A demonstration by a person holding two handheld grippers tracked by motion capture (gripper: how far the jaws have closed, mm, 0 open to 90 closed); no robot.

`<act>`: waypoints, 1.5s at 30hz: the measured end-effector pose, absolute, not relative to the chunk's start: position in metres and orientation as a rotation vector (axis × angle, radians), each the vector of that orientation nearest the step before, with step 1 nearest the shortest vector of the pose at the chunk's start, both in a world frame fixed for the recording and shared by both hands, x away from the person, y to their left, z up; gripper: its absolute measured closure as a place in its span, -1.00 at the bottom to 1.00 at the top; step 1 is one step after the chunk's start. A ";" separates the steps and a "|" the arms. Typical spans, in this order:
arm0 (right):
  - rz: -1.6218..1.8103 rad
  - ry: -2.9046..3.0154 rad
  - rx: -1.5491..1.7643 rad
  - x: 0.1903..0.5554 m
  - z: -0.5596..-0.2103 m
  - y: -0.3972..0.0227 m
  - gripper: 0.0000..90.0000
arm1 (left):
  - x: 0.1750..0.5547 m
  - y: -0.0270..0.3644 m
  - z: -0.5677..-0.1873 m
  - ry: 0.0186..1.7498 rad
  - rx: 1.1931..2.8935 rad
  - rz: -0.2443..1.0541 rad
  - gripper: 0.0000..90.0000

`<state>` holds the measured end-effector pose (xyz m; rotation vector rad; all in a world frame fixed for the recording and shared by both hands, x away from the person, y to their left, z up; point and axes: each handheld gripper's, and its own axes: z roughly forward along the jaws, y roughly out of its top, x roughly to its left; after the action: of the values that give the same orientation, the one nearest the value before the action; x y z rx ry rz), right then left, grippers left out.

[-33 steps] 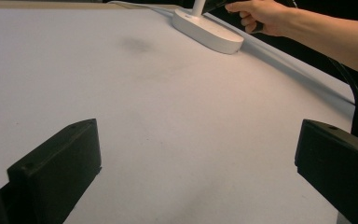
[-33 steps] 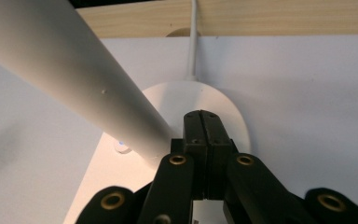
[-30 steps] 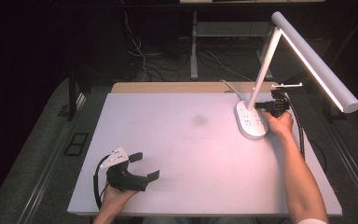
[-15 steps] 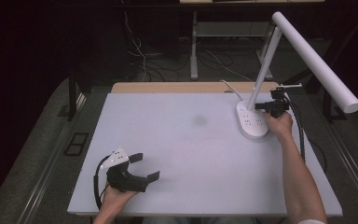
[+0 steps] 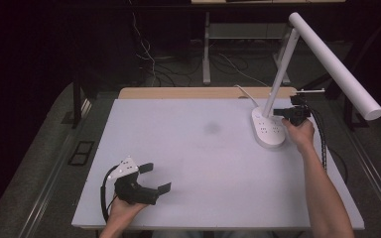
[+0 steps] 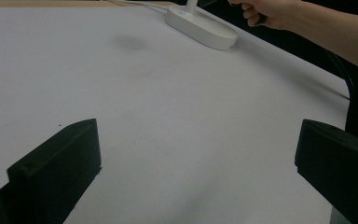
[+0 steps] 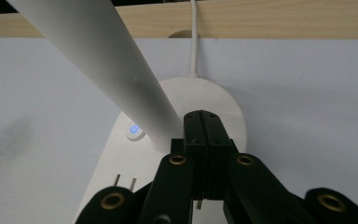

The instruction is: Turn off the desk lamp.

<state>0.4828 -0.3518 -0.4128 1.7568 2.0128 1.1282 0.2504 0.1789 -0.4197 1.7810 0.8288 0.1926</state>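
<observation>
1. Lamp base (image 5: 269, 131), a white oval, sits on the worktop (image 5: 198, 163) in the upper right of the high view, with small markings and slots on its top.
2. From the base a white stem (image 5: 280, 74) rises at a slant toward the upper right of that frame, and a long white lamp head (image 5: 335, 64) slopes down from its top toward the right edge.
3. A white cord (image 7: 194, 37) leaves the back of the base and runs over the wooden edge (image 7: 261, 21) at the top of the right gripper view.
4. A small round button (image 7: 134, 130) glows blue on the base, left of centre in the right gripper view, just beside the foot of the stem.
5. The right tool (image 7: 203, 122) has its jaws pressed together with nothing between them; their tips are over the base, right next to the stem's foot. Whether they touch the base I cannot tell.
6. The right hand (image 5: 300, 133) is just to the right of the base in the high view.
7. The left tool (image 5: 155, 178) lies low at the lower left of the high view, well apart from the lamp, its jaws spread wide over bare worktop and holding nothing.
</observation>
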 end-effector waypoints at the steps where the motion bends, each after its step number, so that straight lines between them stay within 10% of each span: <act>1: 1.132 2.005 1.751 0.482 -0.412 -0.352 1.00 | 0.250 0.179 -0.419 0.828 1.779 0.191 -1.00; 12: 1.174 1.976 1.745 0.460 -0.395 -0.353 0.98 | 0.248 0.181 -0.419 0.827 1.749 0.171 -1.00; 25: 1.200 1.973 1.703 0.425 -0.383 -0.353 0.32 | 0.249 0.179 -0.418 0.813 1.746 0.164 -1.00; 41: 1.267 2.038 1.640 0.380 -0.365 -0.335 -0.98 | 0.249 0.179 -0.418 0.816 1.743 0.162 -1.00; 45: 1.331 2.056 1.583 0.366 -0.362 -0.330 -0.99 | 0.250 0.179 -0.418 0.817 1.743 0.163 -1.00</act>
<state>0.3664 -0.3301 -0.3617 1.5834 2.0562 1.3305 0.2495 0.1786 -0.4183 1.7432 0.8172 0.1630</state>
